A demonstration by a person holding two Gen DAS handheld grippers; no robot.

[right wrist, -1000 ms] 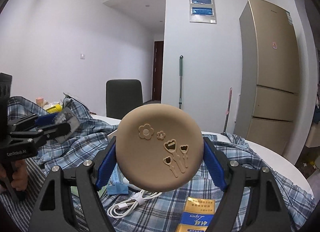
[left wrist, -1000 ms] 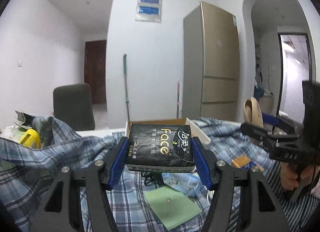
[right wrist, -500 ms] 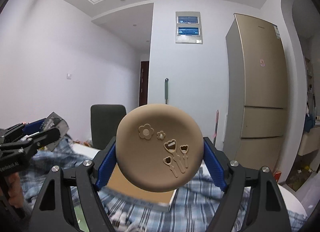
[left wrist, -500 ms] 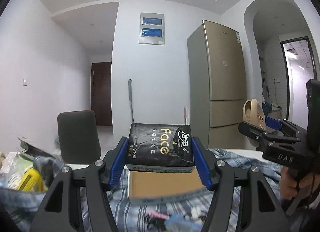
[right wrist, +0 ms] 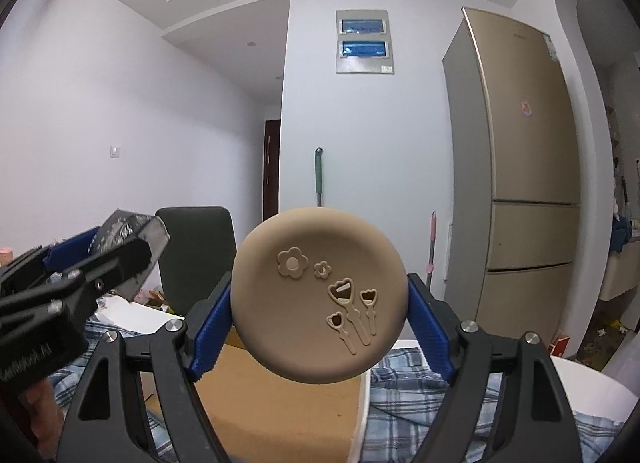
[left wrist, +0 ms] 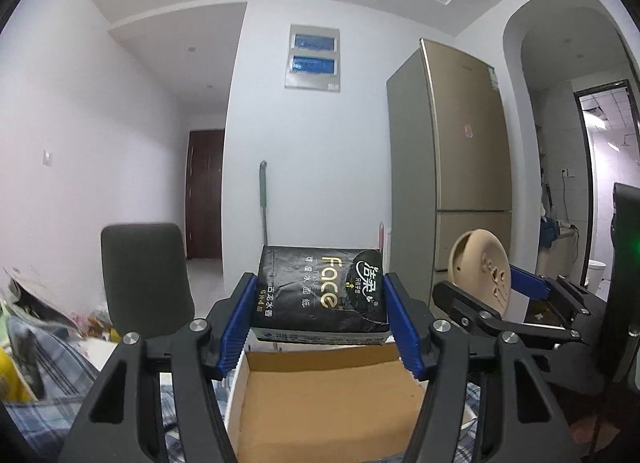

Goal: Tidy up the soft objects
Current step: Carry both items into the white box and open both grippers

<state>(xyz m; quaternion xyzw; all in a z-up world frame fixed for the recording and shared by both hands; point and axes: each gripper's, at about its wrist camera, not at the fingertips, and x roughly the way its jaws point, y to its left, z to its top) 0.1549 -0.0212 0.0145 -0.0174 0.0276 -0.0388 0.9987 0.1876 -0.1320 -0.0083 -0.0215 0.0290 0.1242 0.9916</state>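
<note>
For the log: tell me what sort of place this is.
Likely a home dining area beside a kitchen: a tall fridge, a mop against the wall, and a chair at a cloth-covered table.

From my left cam: the left gripper [left wrist: 320,321] has its blue pads clamped on both sides of a black "face" tissue pack [left wrist: 320,295], held level right above an open cardboard box [left wrist: 328,407] on the plaid cloth [left wrist: 48,395]. Off to the right, the right gripper [left wrist: 486,295] grips a tan round cushion [left wrist: 480,275] edge-on. Gold fridge [left wrist: 452,167] behind.
</note>
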